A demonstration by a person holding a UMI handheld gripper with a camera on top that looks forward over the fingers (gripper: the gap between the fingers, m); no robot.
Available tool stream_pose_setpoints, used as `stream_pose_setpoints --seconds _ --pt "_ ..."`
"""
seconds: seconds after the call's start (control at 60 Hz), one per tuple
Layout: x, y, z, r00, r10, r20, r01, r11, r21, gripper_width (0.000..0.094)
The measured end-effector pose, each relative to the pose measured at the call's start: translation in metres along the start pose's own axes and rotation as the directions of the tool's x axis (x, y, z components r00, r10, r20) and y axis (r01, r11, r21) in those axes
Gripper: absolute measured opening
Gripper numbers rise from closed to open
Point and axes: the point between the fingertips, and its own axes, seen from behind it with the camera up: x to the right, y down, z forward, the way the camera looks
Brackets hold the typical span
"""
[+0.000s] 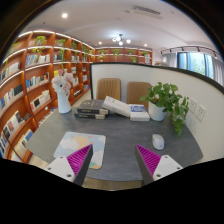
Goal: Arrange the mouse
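A white mouse (157,141) lies on the grey table (115,135), beyond my right finger. A mouse mat (78,147) with a pale pink and white print lies flat on the table just beyond my left finger. My gripper (113,164) is open and empty, its magenta pads (81,160) wide apart above the table's near edge. The mouse and the mat lie apart from each other, with bare table between them.
A stack of books (93,108) and more white books (128,110) lie at the table's far side. A potted plant (167,101) stands far right, a white figurine (63,94) far left. Two chairs (109,89) stand behind the table. Bookshelves (30,80) line the left wall.
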Motion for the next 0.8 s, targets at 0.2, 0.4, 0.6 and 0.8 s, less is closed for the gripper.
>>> stream_pose_setpoints --seconds 0.2,0.4,0.6,0.8 --pt "0.055 0.076 0.025 0.998 0.007 -0.062 -0.014 0.994 -0.111 0.0837" --pt "0.145 0.129 0.059 0.988 0.025 -0.152 -0.056 0.978 -0.203 0.0828" --pt "0.21 0.134 0.109 0.979 0.044 -0.199 -0.092 0.967 -0.239 0.0826" --pt "0.242 0.098 0.177 0.977 0.07 -0.204 -0.11 0.975 -0.194 0.0823"
